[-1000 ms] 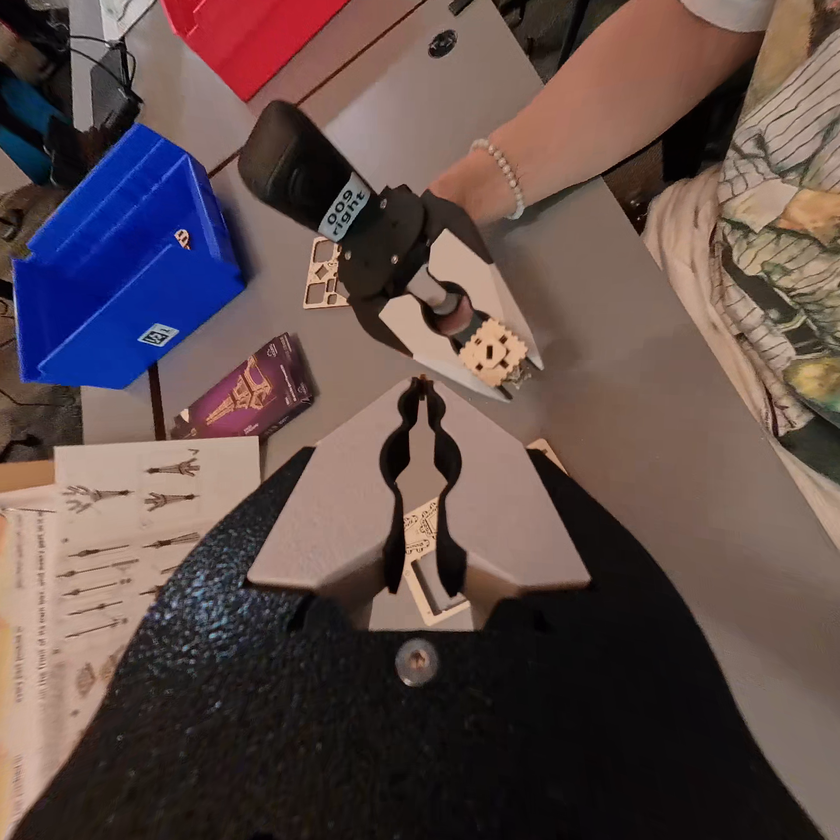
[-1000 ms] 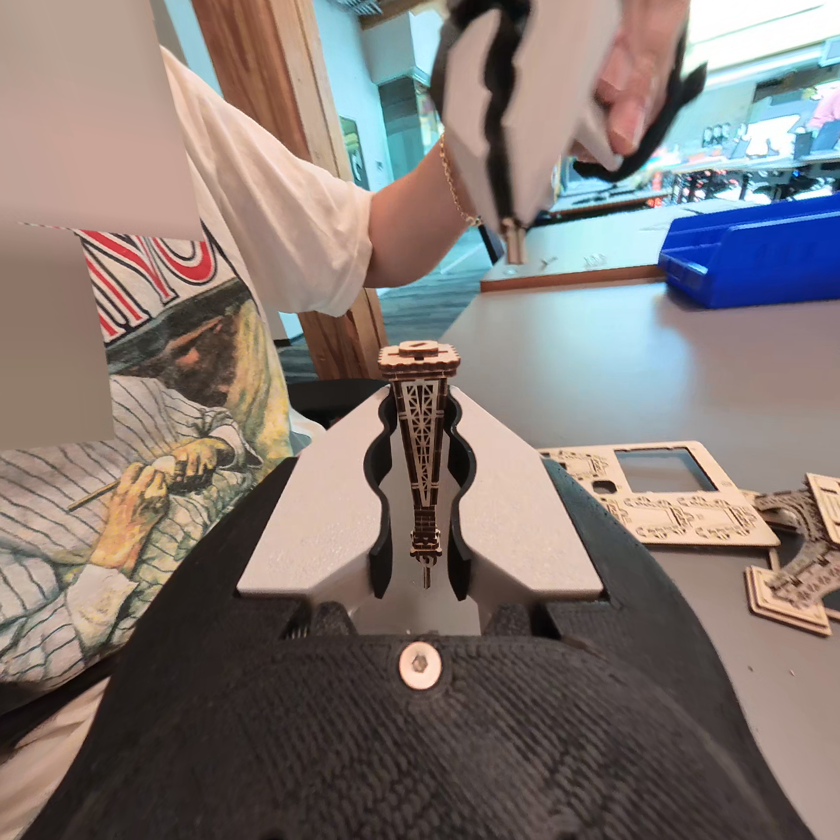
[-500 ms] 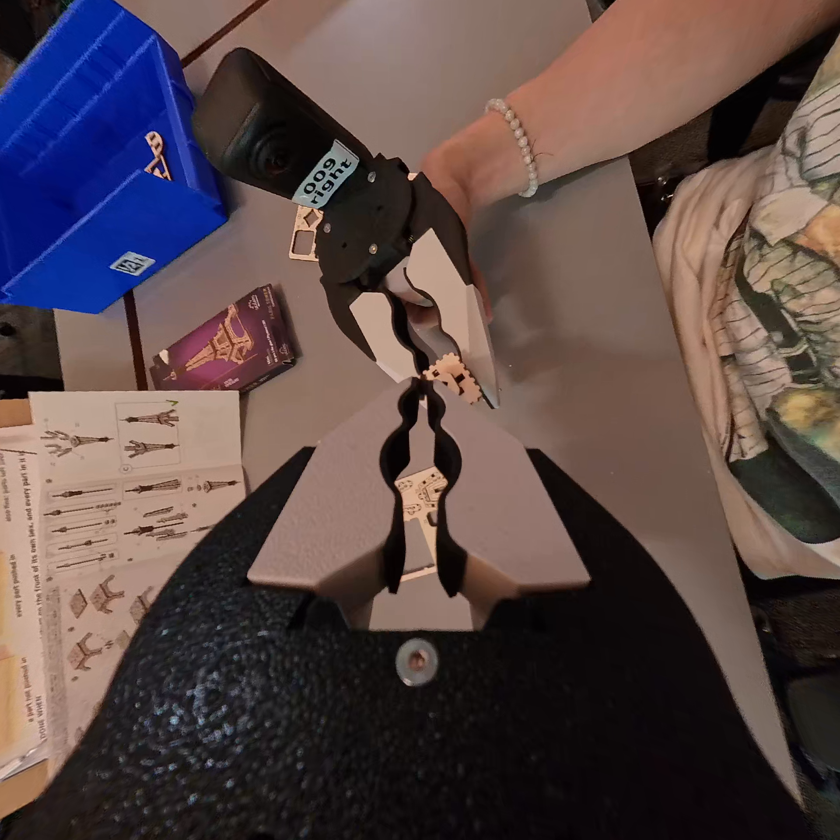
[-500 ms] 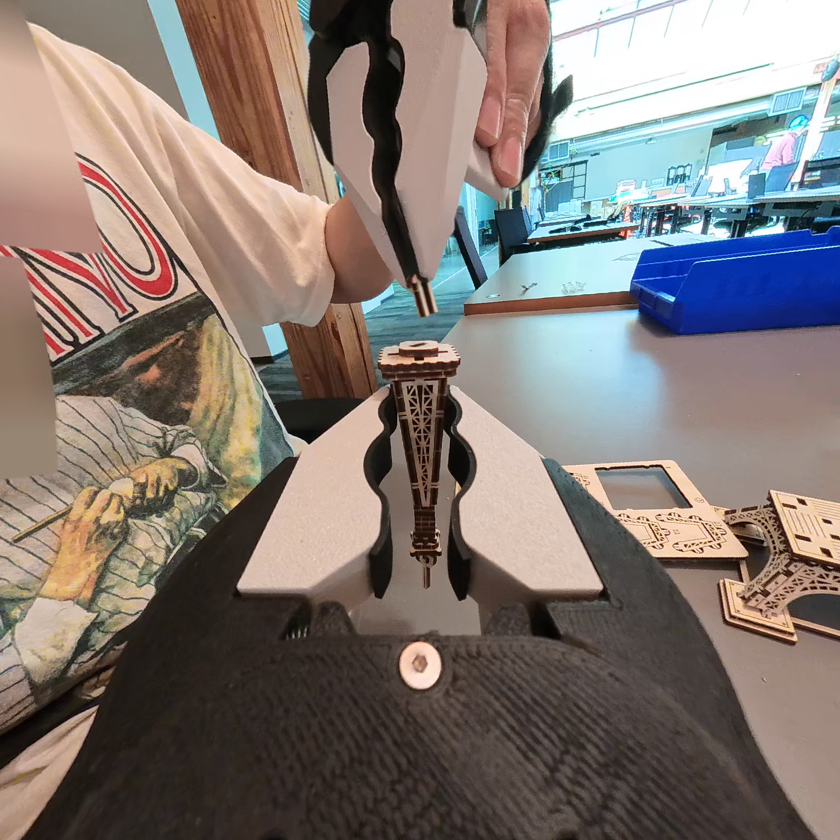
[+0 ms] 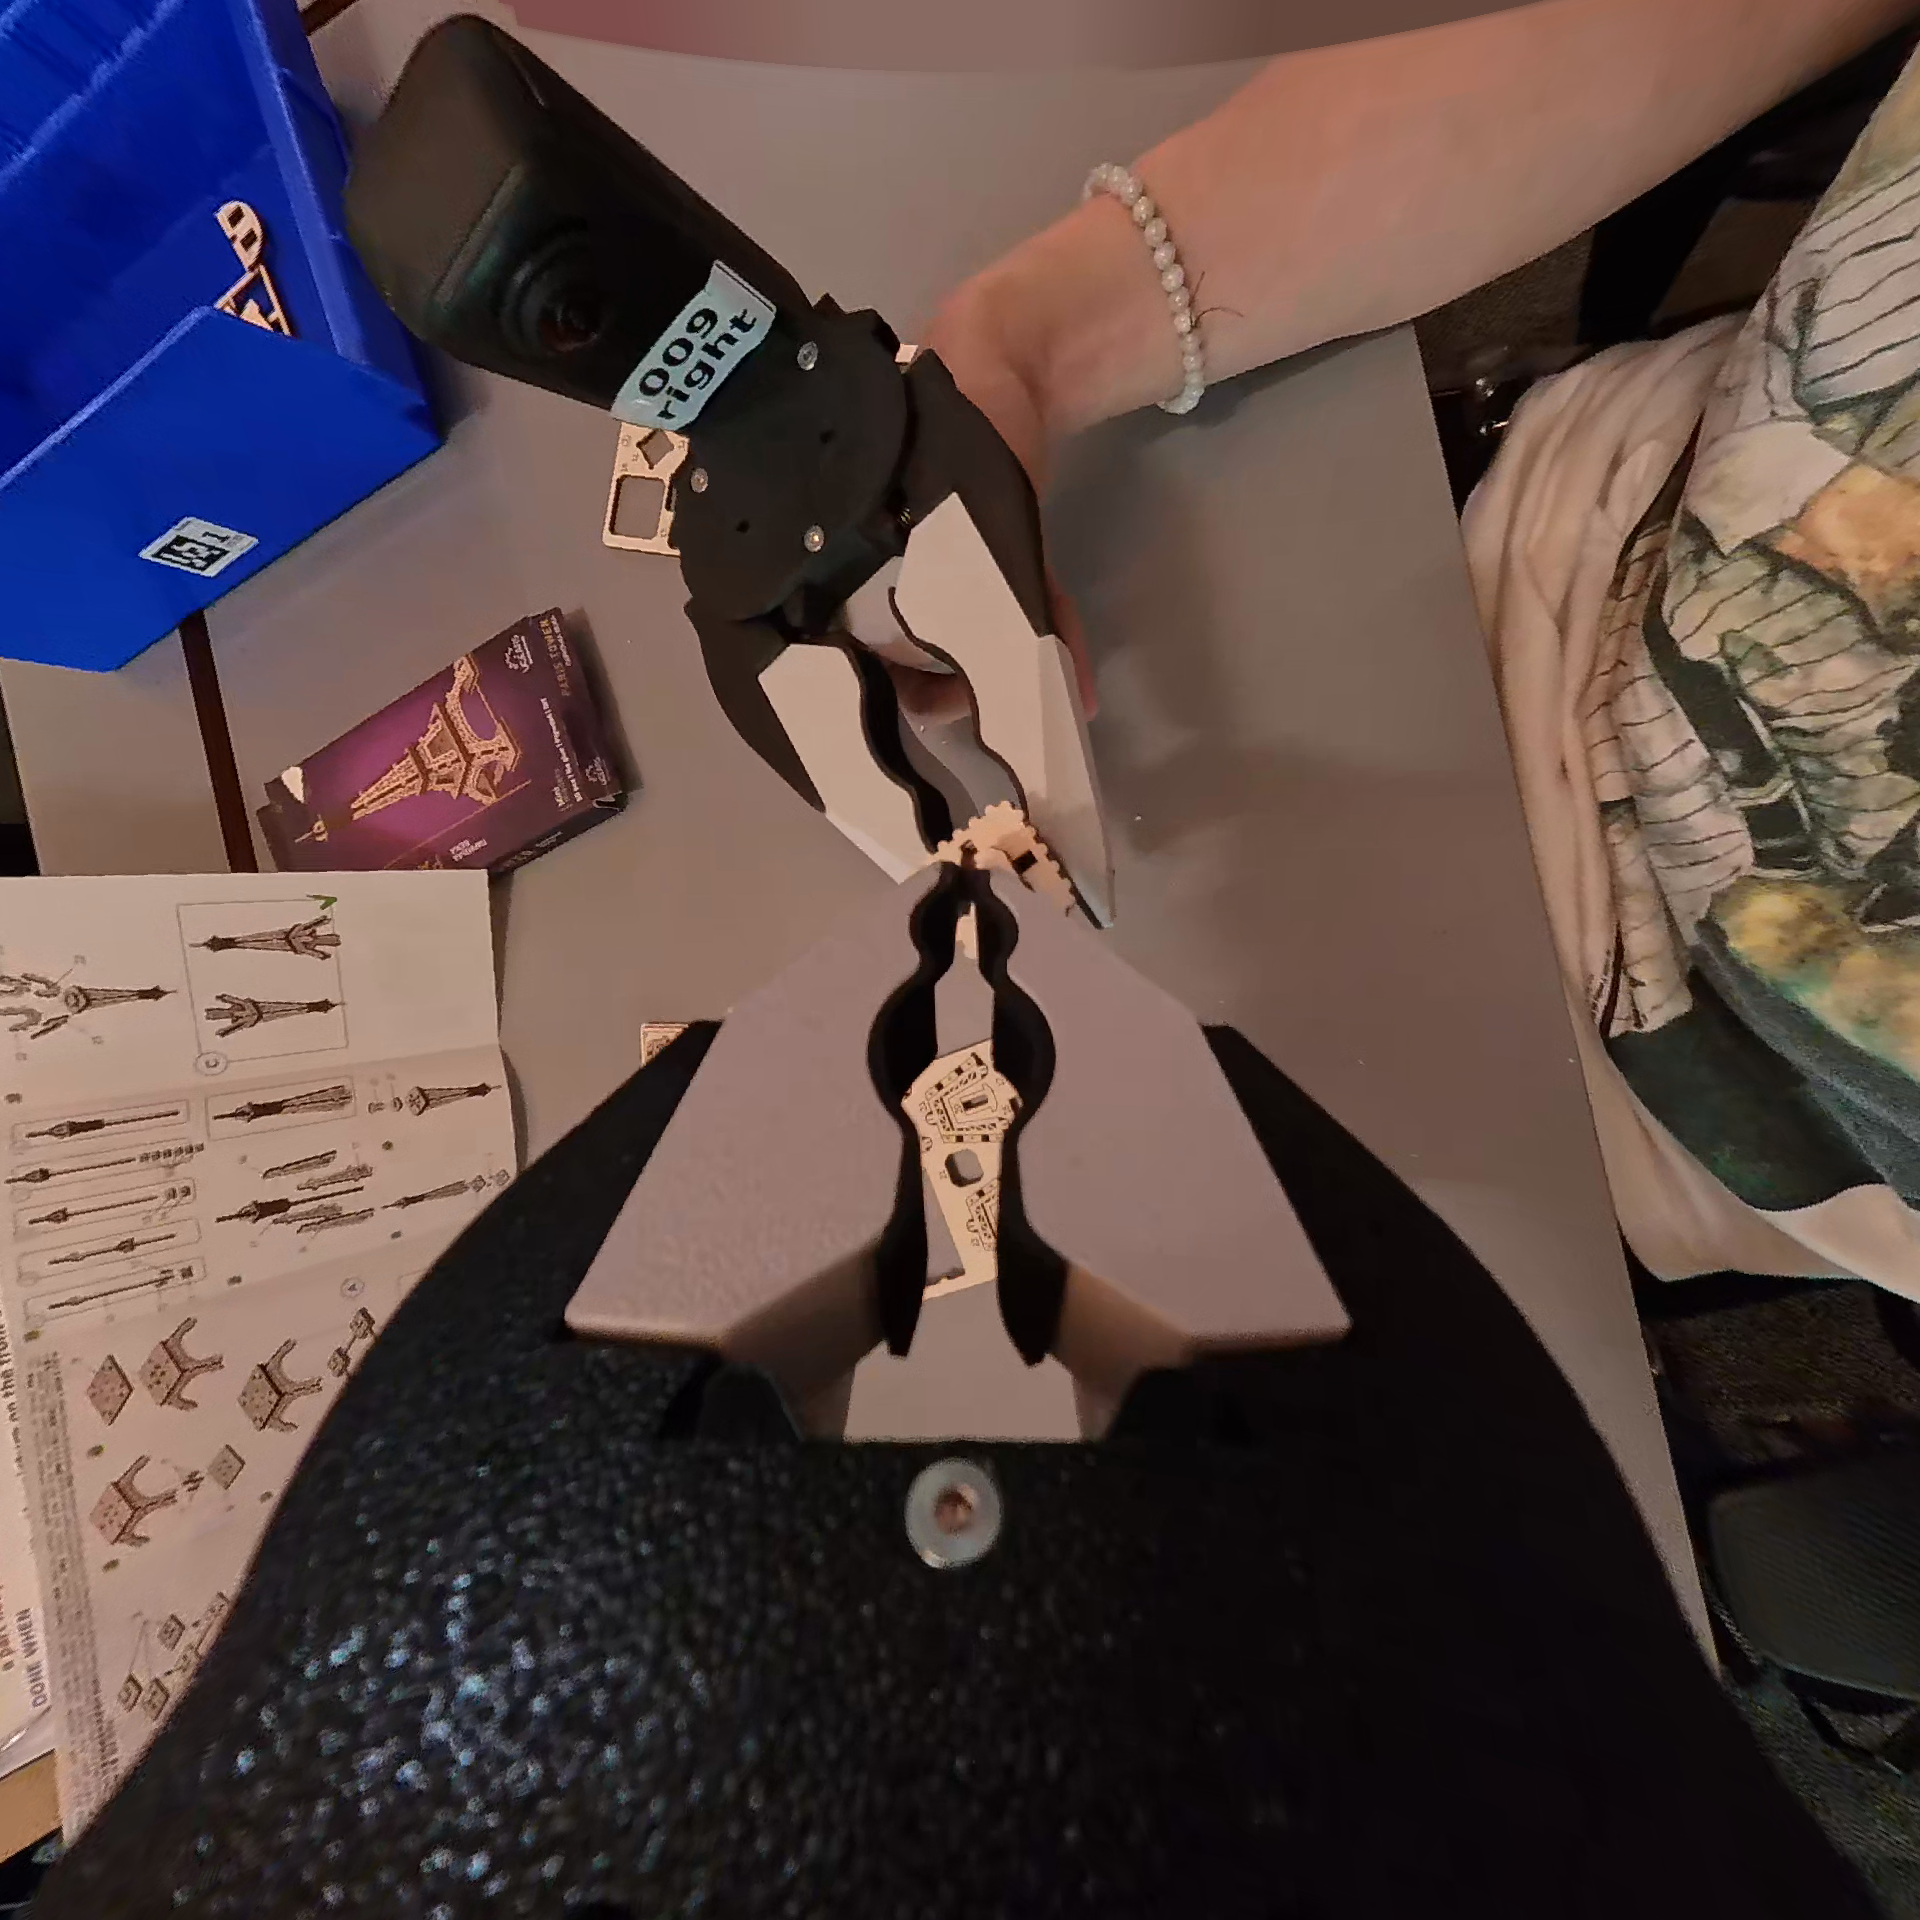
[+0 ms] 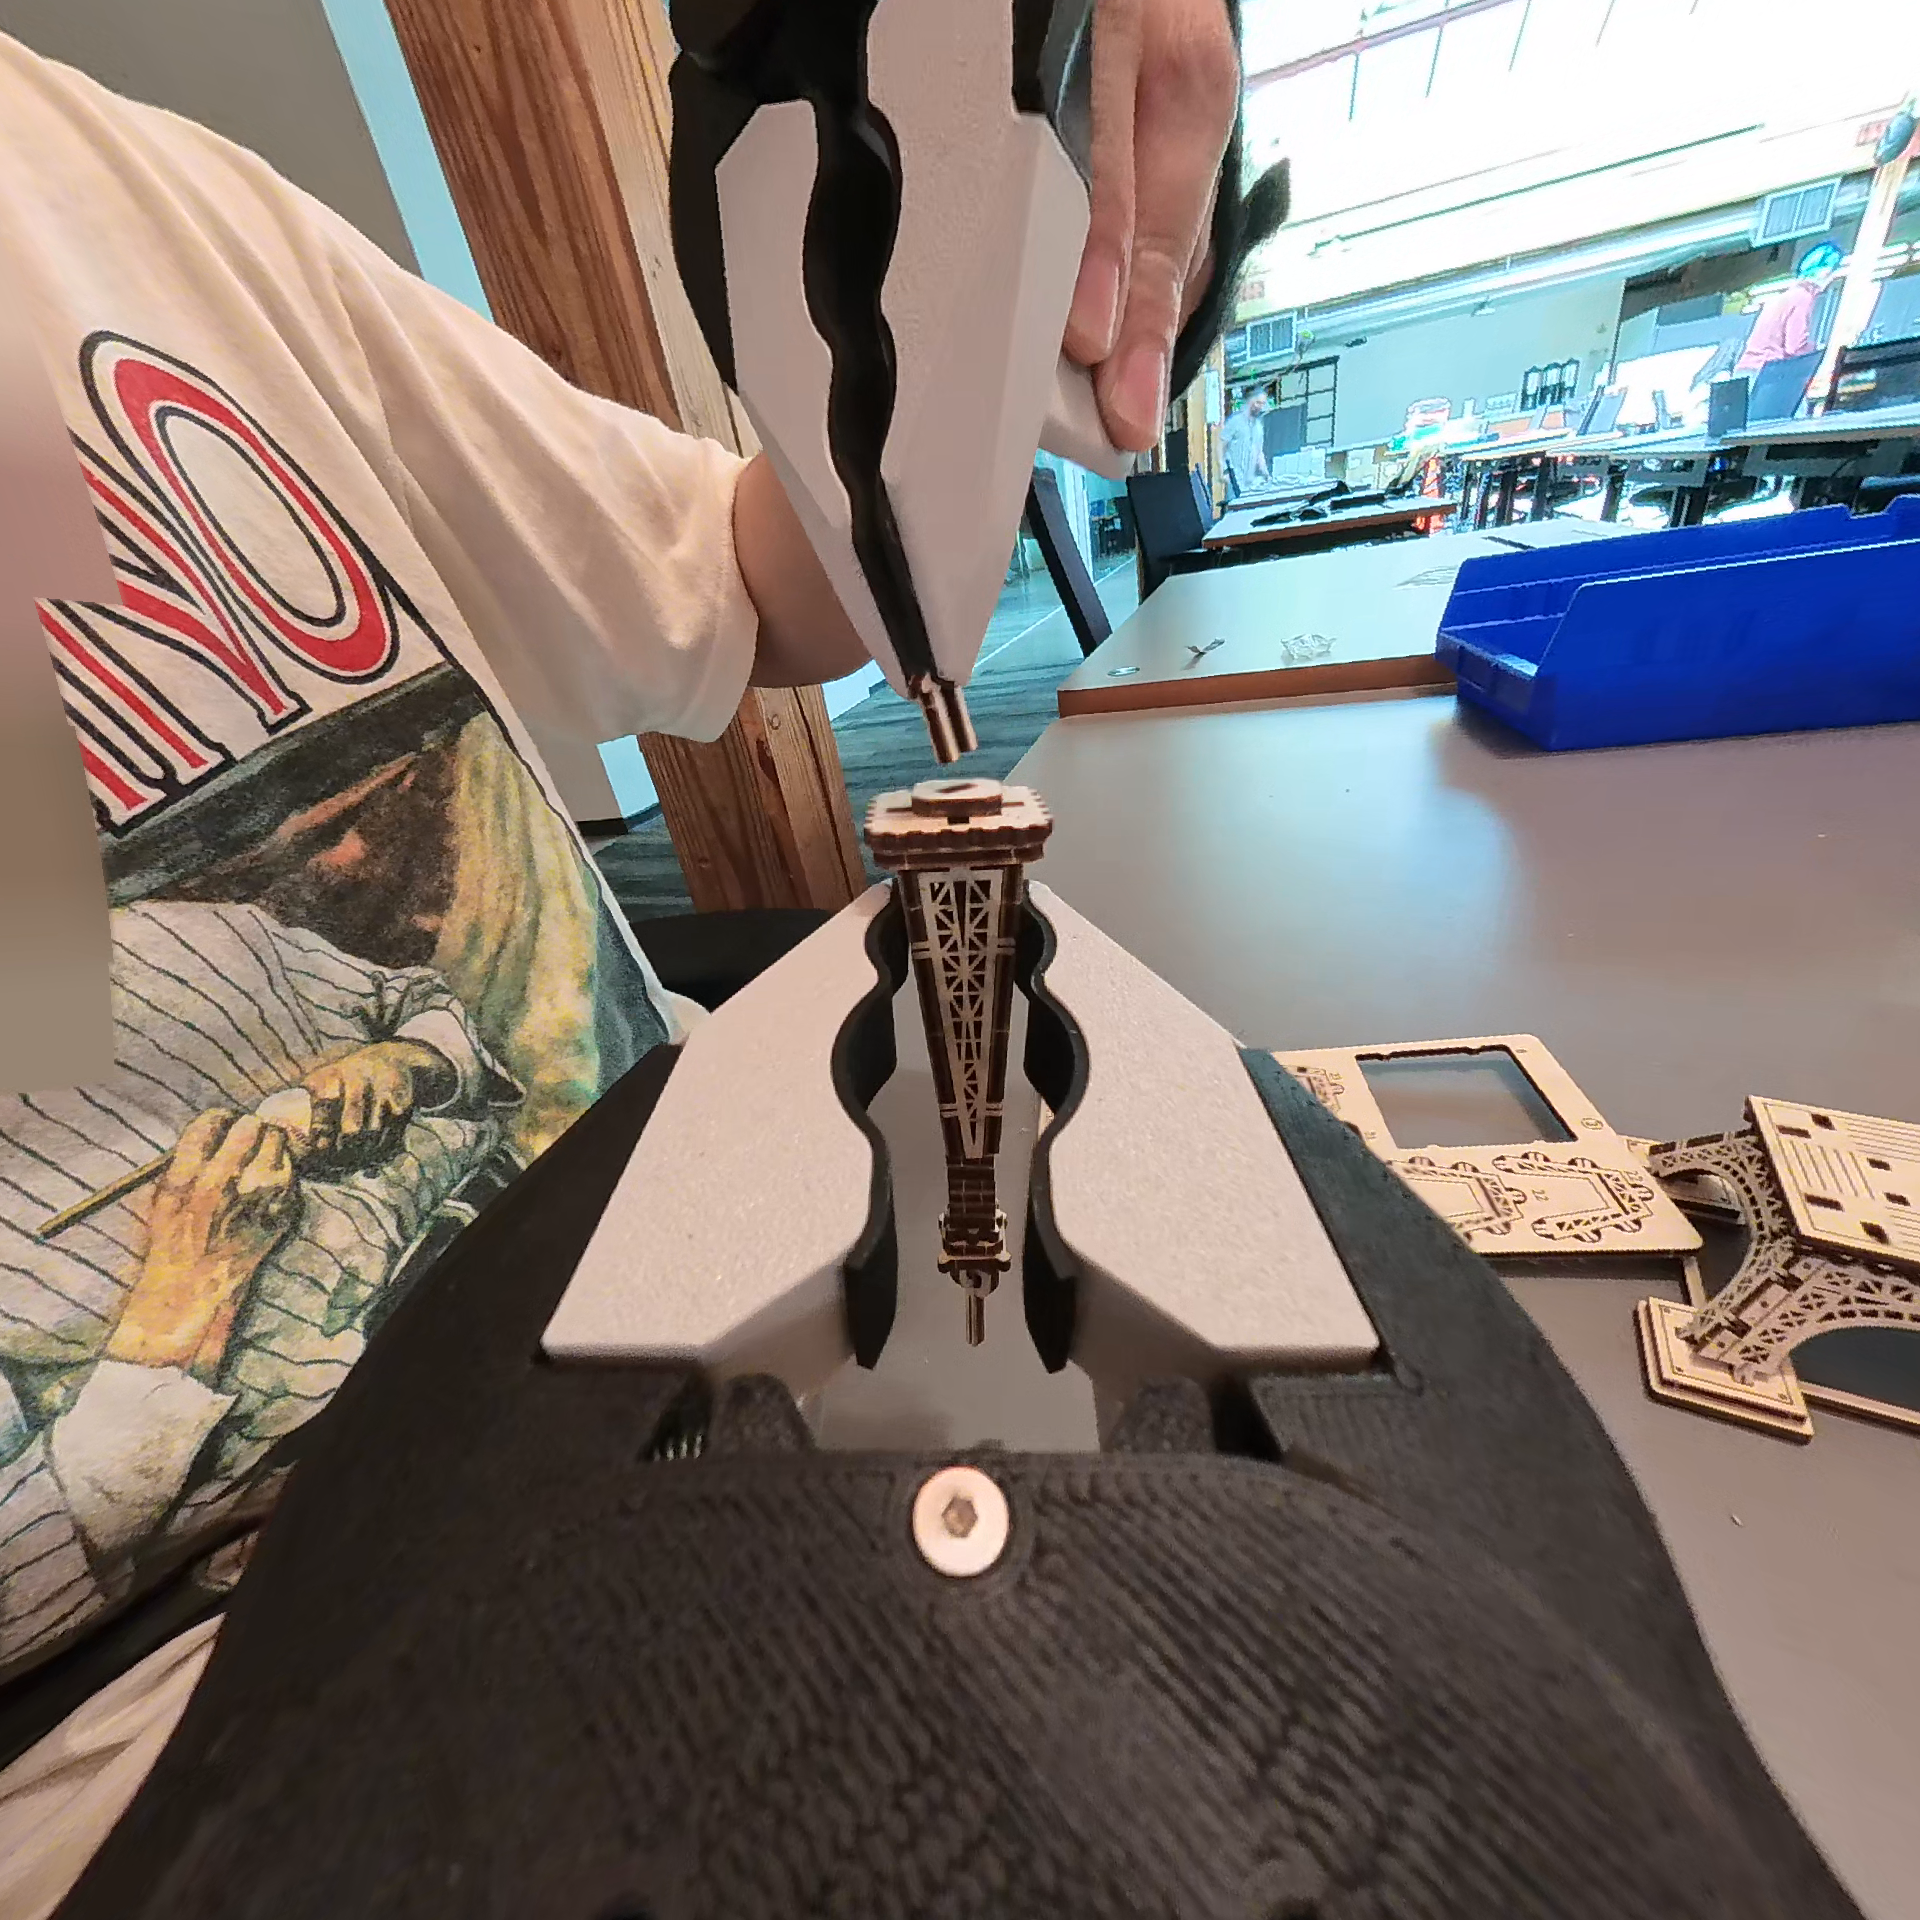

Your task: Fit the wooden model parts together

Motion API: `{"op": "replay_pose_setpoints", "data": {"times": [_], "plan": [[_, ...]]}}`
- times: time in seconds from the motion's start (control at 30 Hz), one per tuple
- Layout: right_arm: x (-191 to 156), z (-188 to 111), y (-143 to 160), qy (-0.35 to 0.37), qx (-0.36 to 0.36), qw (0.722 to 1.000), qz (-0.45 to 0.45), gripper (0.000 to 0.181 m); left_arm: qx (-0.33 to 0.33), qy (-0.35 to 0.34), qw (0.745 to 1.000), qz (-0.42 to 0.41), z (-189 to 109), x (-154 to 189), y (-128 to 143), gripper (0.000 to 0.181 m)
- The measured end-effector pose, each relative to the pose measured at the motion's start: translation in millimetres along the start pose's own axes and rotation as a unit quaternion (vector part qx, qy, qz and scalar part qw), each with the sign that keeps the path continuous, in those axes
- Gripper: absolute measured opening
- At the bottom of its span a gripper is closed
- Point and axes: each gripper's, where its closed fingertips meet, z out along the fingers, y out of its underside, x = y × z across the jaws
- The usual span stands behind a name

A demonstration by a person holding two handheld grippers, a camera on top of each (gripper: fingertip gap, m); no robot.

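The right gripper squeezed the tower top, wide end up. Just above its hole, the left gripper pinched a small peg. I think the peg needed to go down straight and slowly.

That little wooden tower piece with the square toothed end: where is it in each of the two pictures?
Left wrist view: tower piece just above centre, only its toothed end showing.
Right wrist view: centre, upright between the near fingers.
Shared landmark: the blue bin, upper left in the left wrist view, right edge in the right wrist view.
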Motion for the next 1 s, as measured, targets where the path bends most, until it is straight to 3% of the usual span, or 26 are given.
{"op": "replay_pose_setpoints", "data": {"times": [1.0], "plan": [[-2.8, 3.3, 4.1, -0.009, -0.011, 1.0, 0.006, 0.017, -0.024, 0.023, 0.999, 0.027, 5.1, 5.8, 7.1, 0.001]]}}
